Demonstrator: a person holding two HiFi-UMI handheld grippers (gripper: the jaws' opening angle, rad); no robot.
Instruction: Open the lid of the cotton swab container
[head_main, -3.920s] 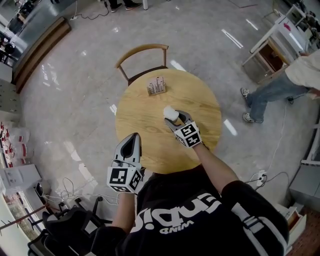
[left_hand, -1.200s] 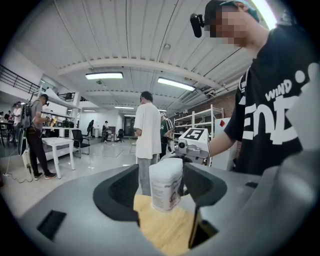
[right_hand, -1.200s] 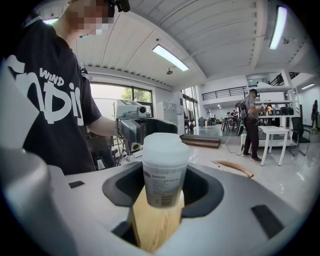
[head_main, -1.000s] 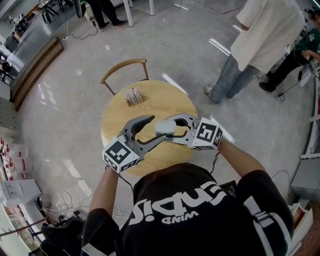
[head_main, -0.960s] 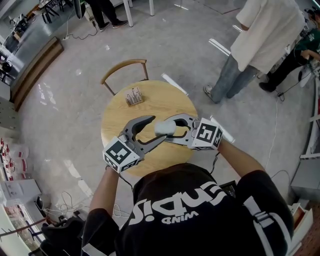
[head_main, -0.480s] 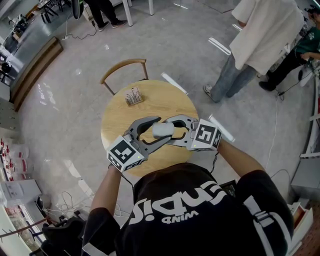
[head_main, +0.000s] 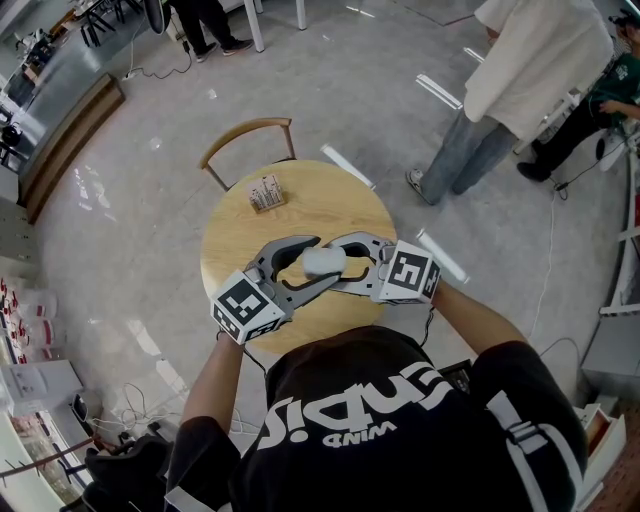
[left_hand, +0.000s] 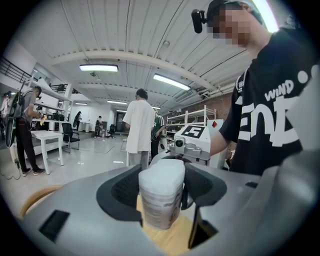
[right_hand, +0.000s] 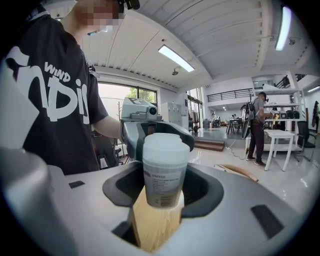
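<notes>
An open lab-like workshop: polished floor, ceiling strip lights, metal shelving, white worktables.

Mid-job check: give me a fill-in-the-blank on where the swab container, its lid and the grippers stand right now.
1. The cotton swab container sits between the jaws of the left gripper and of the ___ gripper.
2. Its lid is still ___.
3. An empty ___ stands at the far side of the round wooden table.
Missing words: right; on; chair.
</notes>
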